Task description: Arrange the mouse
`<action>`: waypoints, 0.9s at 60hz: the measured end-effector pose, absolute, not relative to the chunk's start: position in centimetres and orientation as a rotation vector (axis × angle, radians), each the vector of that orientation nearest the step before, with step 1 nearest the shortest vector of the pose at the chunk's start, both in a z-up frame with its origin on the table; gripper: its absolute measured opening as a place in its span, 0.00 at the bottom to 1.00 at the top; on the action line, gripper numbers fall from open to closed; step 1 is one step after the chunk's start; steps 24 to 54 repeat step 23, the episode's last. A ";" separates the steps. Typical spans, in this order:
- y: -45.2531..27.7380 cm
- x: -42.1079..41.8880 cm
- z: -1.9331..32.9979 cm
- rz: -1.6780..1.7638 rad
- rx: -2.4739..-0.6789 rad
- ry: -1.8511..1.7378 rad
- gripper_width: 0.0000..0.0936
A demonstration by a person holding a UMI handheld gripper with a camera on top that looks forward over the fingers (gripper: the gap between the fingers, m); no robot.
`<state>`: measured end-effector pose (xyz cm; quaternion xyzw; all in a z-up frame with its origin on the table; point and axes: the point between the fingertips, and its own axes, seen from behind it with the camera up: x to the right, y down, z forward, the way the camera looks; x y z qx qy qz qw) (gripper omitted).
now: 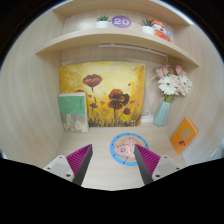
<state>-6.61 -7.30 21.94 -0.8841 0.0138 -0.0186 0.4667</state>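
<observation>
No mouse shows in the gripper view. A round mat (125, 148) with a blue ring and a pink cartoon figure lies on the pale desk (100, 170), just ahead of the right finger. My gripper (113, 163) is open above the desk, with its magenta pads (80, 158) wide apart and nothing between them.
A flower painting (103, 95) leans against the back wall. Left of it stands a green book (72, 110). A vase of pale flowers (167, 95) and an orange card (183, 133) stand to the right. Shelves above hold small plants (103, 20) and a purple disc (121, 20).
</observation>
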 end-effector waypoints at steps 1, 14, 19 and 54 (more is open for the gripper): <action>-7.6 -6.8 21.8 -0.048 -2.173 0.037 0.91; -9.8 -9.4 22.3 -0.066 -2.174 0.069 0.91; -10.4 -10.3 22.6 -0.071 -2.168 0.060 0.91; -10.6 -10.7 22.6 -0.072 -2.170 0.050 0.91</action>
